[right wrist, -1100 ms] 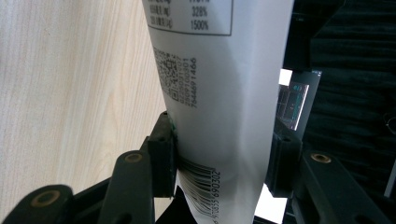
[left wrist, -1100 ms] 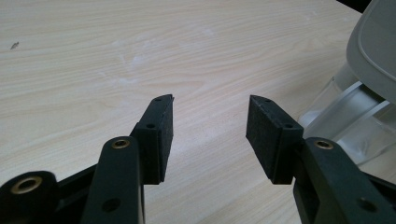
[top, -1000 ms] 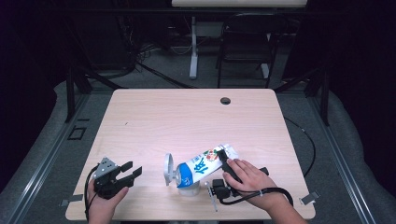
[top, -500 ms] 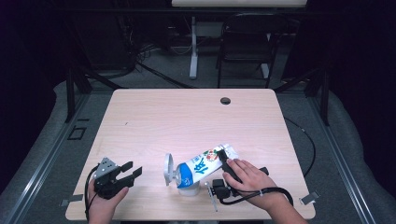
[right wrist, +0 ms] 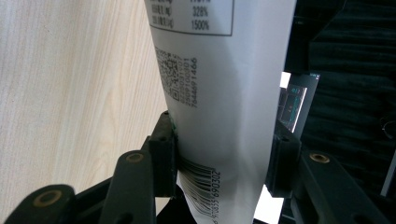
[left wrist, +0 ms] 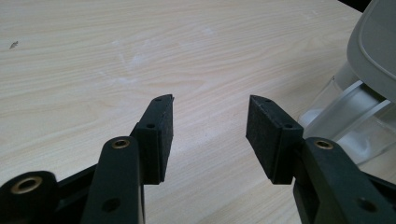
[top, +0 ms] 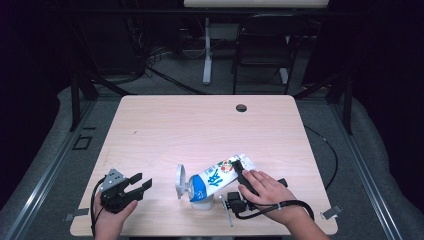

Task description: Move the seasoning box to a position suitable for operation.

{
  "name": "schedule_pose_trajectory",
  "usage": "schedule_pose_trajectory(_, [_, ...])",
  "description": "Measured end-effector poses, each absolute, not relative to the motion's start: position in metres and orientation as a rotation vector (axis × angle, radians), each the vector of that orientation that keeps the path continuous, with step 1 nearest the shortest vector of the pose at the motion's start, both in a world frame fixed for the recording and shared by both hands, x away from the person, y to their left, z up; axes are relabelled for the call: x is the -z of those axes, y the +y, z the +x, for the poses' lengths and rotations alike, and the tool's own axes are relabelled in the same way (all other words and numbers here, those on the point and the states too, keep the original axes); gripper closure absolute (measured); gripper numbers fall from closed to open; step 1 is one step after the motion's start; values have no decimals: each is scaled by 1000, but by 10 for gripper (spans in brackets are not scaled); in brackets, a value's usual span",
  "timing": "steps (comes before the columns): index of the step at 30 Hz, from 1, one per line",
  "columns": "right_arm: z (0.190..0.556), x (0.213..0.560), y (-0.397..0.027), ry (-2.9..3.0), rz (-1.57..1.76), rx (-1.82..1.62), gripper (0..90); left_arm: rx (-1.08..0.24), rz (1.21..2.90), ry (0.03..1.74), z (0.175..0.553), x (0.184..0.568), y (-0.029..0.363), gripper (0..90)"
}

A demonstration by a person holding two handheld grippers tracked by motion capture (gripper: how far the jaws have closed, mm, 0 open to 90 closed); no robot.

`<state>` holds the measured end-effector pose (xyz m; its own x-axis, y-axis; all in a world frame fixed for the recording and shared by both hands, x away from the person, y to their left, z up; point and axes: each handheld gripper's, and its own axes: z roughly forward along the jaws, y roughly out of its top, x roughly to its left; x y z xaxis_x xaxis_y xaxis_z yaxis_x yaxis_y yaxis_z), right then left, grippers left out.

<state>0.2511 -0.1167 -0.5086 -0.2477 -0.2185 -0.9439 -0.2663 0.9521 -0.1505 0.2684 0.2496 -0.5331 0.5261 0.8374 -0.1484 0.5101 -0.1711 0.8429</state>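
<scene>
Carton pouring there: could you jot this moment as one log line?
right gripper: shut on carton | carton: tilted over clear jar | left gripper: open

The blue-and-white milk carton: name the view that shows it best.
The high view: the blue-and-white milk carton lies tilted over a clear container, held by the right gripper. The right gripper view gives its white panel with barcode, clamped between the jaws. The left gripper view catches the container.

On the table are 1 carton, 1 clear jug and 2 grippers, with 1 chair behind.
</scene>
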Motion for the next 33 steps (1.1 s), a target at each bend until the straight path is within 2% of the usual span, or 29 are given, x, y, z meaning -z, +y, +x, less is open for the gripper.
schedule_pose_trajectory(33, [252, 507, -115, 1838, -367, -28, 554, -444, 1828, 1127, 267, 533, 251, 517])
